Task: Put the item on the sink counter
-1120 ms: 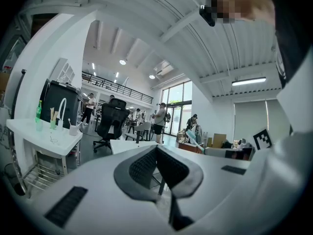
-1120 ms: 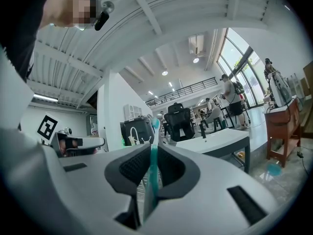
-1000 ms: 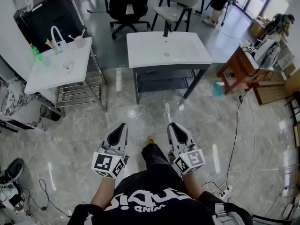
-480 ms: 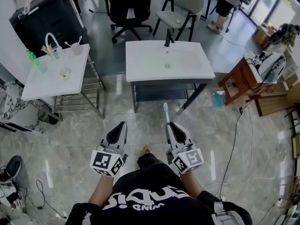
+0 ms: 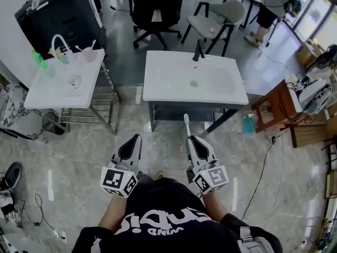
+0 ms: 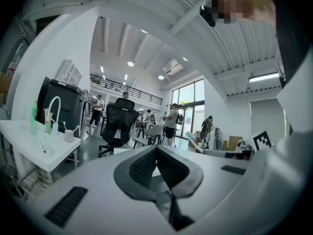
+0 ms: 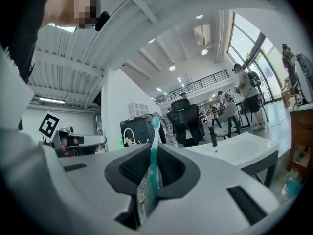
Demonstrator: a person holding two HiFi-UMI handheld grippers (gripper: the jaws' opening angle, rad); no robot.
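Toothbrush (image 5: 186, 125) clamped in right tongs (image 5: 191, 139), head forward, over floor short of sink worktop (image 5: 158, 91) near edge. Left tongs (image 5: 136, 139) closed, empty. Transport step; next: reach over worktop, lower, release.

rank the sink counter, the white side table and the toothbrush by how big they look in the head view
1. sink counter, largest
2. white side table, slightly smaller
3. toothbrush, by far the smallest, although it is nearer the camera

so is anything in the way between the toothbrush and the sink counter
Nothing visible. Only floor lies between the toothbrush, clamped in the right gripper, and the sink counter; the faucet stands at its far edge.
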